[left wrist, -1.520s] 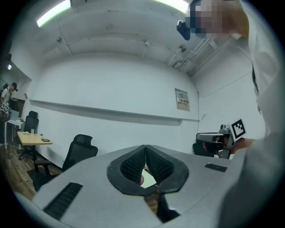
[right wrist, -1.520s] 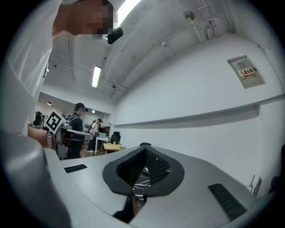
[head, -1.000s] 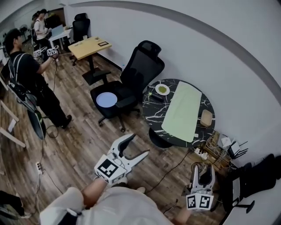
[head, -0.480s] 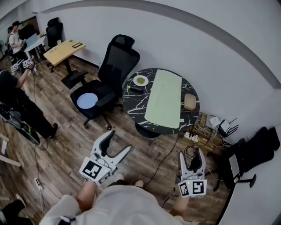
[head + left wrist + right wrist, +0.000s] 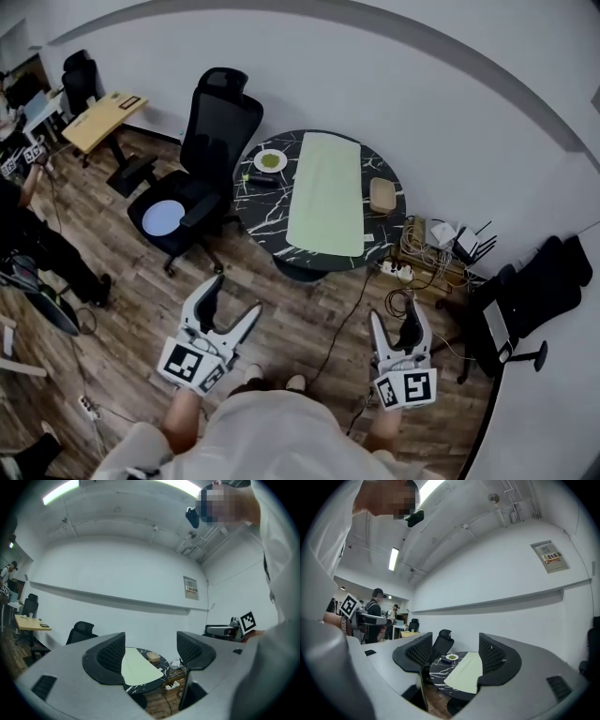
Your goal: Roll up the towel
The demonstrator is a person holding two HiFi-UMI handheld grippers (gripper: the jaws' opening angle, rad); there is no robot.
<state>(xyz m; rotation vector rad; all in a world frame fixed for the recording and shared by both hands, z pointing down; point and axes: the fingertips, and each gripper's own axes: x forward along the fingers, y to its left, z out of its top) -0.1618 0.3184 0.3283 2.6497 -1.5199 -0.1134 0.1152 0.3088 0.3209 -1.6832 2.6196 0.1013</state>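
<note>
The flat pale green towel (image 5: 326,192) on the round black marble table (image 5: 253,202) now sits upper centre, shifted from the right. The left gripper (image 5: 235,293) and right gripper (image 5: 398,321) gape empty below.

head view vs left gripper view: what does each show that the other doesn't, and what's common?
Head view only: the white plate on the table and the blue disc on the seat of the chair.
Left gripper view only: the ceiling light and the wall sign.
Both: the round table, the green towel lying flat and unrolled on it, the tan block beside the towel, and the black chair.
</note>
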